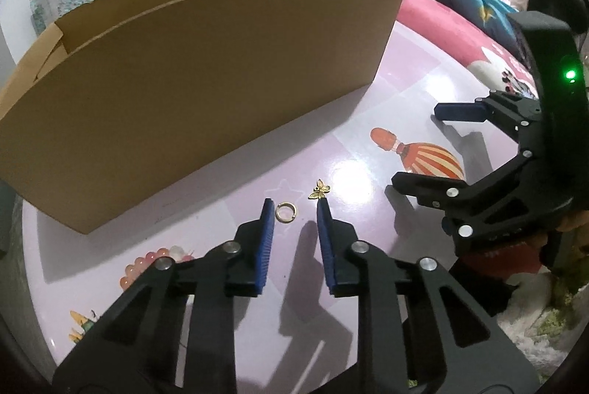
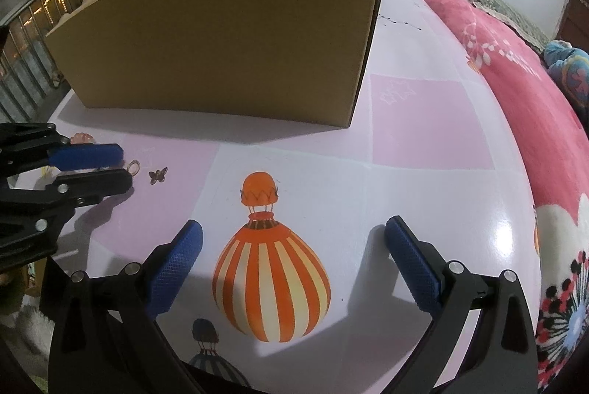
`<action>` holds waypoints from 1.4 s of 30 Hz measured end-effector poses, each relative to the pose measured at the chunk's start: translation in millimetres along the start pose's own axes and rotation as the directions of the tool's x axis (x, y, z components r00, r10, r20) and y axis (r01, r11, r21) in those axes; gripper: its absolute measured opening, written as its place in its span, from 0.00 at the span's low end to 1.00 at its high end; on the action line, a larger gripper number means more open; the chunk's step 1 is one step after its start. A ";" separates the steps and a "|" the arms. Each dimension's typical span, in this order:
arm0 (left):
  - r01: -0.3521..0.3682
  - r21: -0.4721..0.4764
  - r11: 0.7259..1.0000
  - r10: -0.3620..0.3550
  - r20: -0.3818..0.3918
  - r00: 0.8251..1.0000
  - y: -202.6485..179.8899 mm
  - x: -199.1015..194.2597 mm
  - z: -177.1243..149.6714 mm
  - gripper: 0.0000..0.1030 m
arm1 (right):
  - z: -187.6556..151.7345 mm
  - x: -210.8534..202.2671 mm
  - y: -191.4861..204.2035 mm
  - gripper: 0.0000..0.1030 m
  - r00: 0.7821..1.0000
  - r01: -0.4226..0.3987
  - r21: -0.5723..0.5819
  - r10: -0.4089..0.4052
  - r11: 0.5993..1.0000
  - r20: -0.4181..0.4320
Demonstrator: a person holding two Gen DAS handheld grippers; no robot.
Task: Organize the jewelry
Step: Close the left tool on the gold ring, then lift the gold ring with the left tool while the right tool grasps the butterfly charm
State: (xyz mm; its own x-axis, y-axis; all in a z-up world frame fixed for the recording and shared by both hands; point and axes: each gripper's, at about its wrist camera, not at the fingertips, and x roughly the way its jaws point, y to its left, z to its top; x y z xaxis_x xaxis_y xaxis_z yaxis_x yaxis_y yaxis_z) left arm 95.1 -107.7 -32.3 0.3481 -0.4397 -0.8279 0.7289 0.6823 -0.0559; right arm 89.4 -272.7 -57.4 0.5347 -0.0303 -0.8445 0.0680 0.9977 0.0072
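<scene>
A small gold ring (image 1: 284,212) lies on the pink table between my left gripper's (image 1: 295,210) open fingertips, close to the left pad. A gold butterfly charm (image 1: 319,190) lies just beyond the right fingertip. A pink bead bracelet (image 1: 154,263) lies partly hidden behind the left finger. In the right wrist view the ring (image 2: 134,167), the butterfly (image 2: 158,174) and the left gripper (image 2: 123,167) show at the far left. My right gripper (image 2: 294,239) is wide open and empty above the printed balloon; it also shows in the left wrist view (image 1: 414,145).
A large open cardboard box (image 1: 206,63) stands at the back of the table (image 1: 368,107), also seen in the right wrist view (image 2: 228,37). A pink blanket (image 2: 515,74) lies along the table's right side.
</scene>
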 end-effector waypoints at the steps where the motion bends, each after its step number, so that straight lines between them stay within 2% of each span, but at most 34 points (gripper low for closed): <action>1: -0.002 0.002 1.000 0.002 -0.008 1.000 0.5 3.1 0.7 0.16 | 0.0 0.0 0.0 0.94 1.000 -0.001 0.000 0.001 1.000 0.001; 10: 0.001 0.031 1.000 -0.001 0.000 1.000 5.2 5.4 0.3 0.14 | -0.7 -0.3 1.4 0.94 1.000 -0.003 0.001 0.003 1.000 0.006; 14: -0.021 0.059 0.998 0.020 0.008 1.000 2.9 5.4 0.0 0.10 | -0.3 -0.8 1.4 0.94 1.000 -0.011 0.004 0.011 1.000 0.008; 19: -0.020 0.042 0.999 0.019 0.013 1.000 4.3 4.2 -0.4 0.10 | 1.1 -5.4 -3.1 0.94 1.000 -0.030 0.026 0.030 0.999 0.009; 22: -0.029 0.025 0.999 0.028 0.012 1.000 7.6 1.9 -3.5 0.10 | 1.4 -13.8 -3.5 0.93 0.997 -0.059 0.031 0.058 0.998 0.047; 28: -0.051 -0.037 0.998 0.051 0.010 0.999 20.8 -5.0 -12.0 0.10 | 4.6 -23.1 18.7 0.80 0.984 -0.140 -0.026 0.142 0.990 0.110; 33: -0.058 -0.061 0.996 0.059 0.008 0.998 26.8 -8.7 -16.9 0.10 | 5.2 -10.3 45.7 0.52 0.977 -0.186 -0.038 0.189 0.982 0.097; 36: -0.062 -0.064 0.996 0.063 0.006 0.998 28.4 -10.0 -18.7 0.10 | 7.6 -4.6 53.9 0.39 0.974 -0.204 -0.041 0.207 0.978 0.094; 42: -0.058 -0.075 0.996 0.059 0.008 0.998 31.2 -11.5 -20.5 0.10 | 11.0 0.0 69.9 0.30 0.975 -0.186 -0.092 0.196 0.978 0.103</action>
State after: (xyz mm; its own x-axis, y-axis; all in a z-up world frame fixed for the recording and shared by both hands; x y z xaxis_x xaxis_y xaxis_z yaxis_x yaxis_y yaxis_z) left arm 101.8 -69.4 -35.9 0.3949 -0.4034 -0.8254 0.6615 0.7484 -0.0493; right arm 103.4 -203.7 -51.0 0.6218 0.1592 -0.7669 -0.1104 0.9872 0.1153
